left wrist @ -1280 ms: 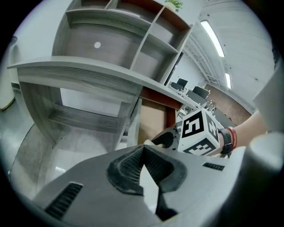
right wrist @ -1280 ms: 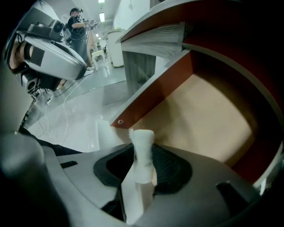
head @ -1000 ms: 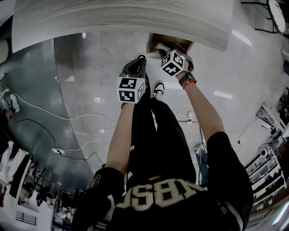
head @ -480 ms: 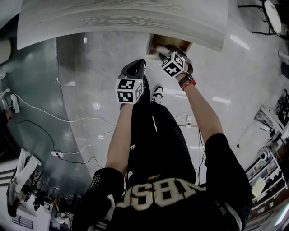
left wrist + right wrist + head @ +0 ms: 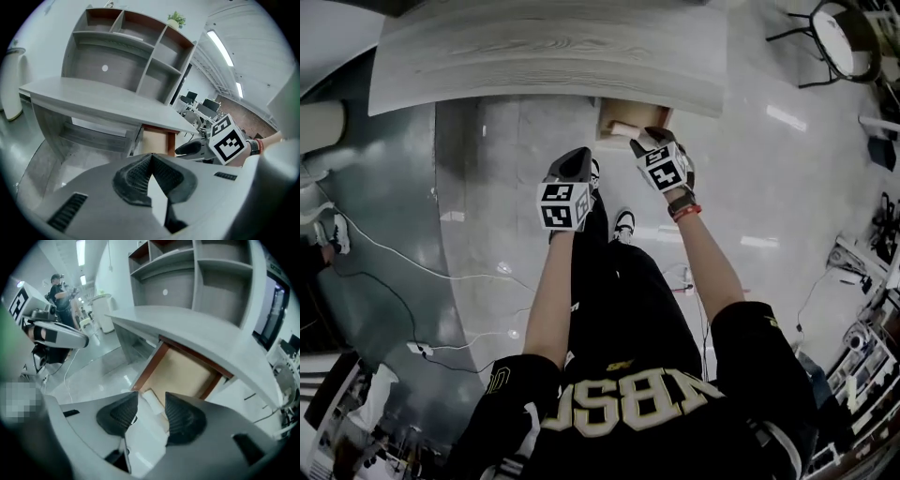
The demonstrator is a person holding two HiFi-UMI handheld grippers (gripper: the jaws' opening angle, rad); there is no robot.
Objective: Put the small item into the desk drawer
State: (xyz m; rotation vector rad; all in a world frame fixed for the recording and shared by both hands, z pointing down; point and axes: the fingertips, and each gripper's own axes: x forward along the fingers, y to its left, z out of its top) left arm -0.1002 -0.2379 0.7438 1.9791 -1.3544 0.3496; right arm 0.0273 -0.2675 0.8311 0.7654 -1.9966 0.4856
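The desk drawer stands pulled out under the grey desktop; it also shows as a wooden box in the head view. A small white item lies at the drawer's near corner, just ahead of the gap between my right gripper's pads. My right gripper is open and its pads are not pressing on the item. In the head view the item pokes out beyond the right gripper. My left gripper is shut and empty, held left of the drawer.
A hutch with shelves and a small plant tops the desk. Cables trail over the glossy floor at left. A chair stands at the far right. My legs and shoes are under the grippers.
The right gripper has drawn back a little from the drawer, and the white item now shows beyond its tips. The left gripper has kept its place. The head view has tilted.
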